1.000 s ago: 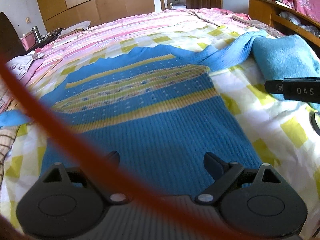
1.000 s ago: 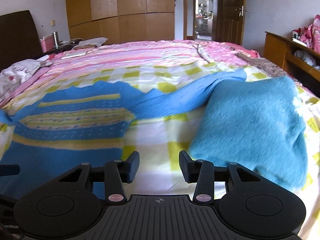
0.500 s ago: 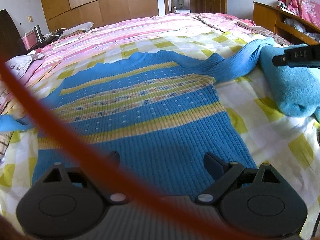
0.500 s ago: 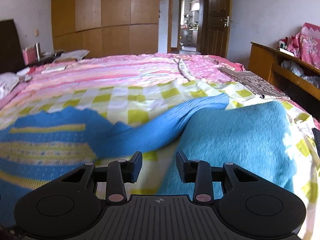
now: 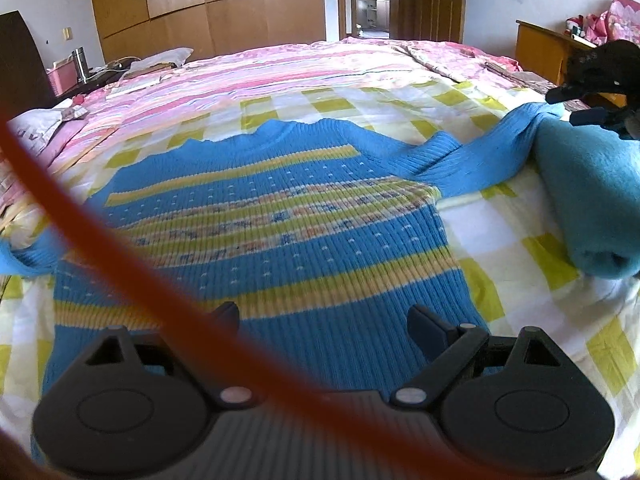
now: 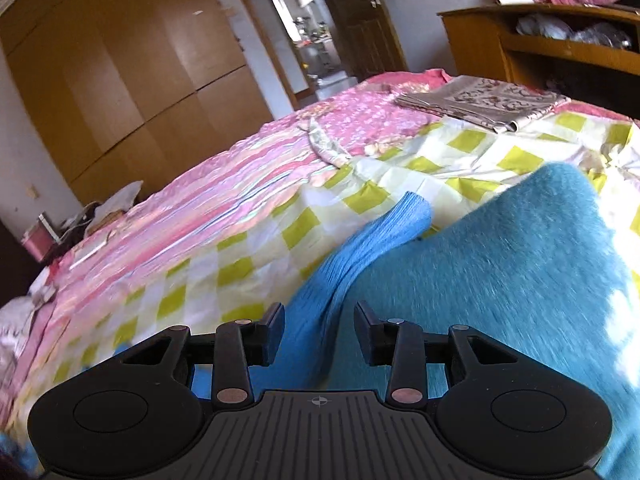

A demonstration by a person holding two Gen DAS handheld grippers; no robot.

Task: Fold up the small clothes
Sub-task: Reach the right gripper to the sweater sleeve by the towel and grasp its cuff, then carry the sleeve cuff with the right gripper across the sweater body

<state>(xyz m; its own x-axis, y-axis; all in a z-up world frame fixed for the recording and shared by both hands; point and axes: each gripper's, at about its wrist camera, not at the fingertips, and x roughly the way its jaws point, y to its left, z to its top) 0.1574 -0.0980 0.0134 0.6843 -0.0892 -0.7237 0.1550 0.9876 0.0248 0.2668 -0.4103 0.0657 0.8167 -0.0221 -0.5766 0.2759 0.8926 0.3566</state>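
The blue striped sweater (image 5: 256, 232) lies flat on the checked sheet (image 5: 500, 240) in the middle of the bed, neck away from you, hem nearest your left gripper (image 5: 322, 320). Its right sleeve (image 6: 348, 256) runs out sideways and drapes up against the folded teal cloth (image 6: 500, 280) beside it.

Your right gripper (image 6: 319, 330) hovers over that sleeve with its jaws spread and nothing between them; the ribbed fabric passes right under the gap. Your left gripper sits low over the hem, jaws spread wide and holding nothing.

The step in hand looks like taking the sleeve to fold it inward across the body. Come down on the sleeve alone, nearer the cuff than the shoulder, and make sure the right-hand finger (image 6: 370, 330) doesn't catch the teal cloth's fuzzy edge. Close fully before lifting, since ribbed knit stretches and slips. You could rest the left gripper on the hem so the body doesn't drag along.
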